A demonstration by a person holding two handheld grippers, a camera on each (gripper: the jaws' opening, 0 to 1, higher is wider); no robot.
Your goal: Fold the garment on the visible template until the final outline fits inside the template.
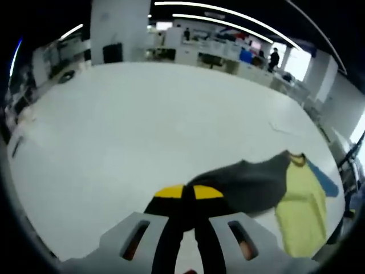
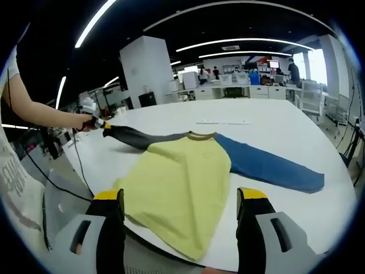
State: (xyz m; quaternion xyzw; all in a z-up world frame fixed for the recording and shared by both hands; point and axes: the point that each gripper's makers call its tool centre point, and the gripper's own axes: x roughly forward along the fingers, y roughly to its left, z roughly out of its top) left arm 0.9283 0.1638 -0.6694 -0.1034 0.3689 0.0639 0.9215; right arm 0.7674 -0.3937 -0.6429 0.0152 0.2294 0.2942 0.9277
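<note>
Left gripper (image 1: 188, 197) pinching the garment's (image 2: 182, 177) dark sleeve (image 1: 245, 182); right gripper (image 2: 181, 200) spread wide above the bench (image 2: 274, 131).

A large open-plan office or lab hall is shown: long white ceiling light strips (image 2: 251, 41), a broad white square pillar (image 2: 145, 71), rows of white desks with monitors (image 2: 239, 88), and people standing far back.

I'm working at a big white table (image 1: 142, 125) in an open-plan office. A white pillar (image 2: 147, 68) stands behind it at upper left of my right gripper view, long ceiling light strips (image 2: 251, 41) run overhead, and desks (image 2: 245, 88), possibly with monitors, line the far bright windows (image 2: 319, 60).
</note>
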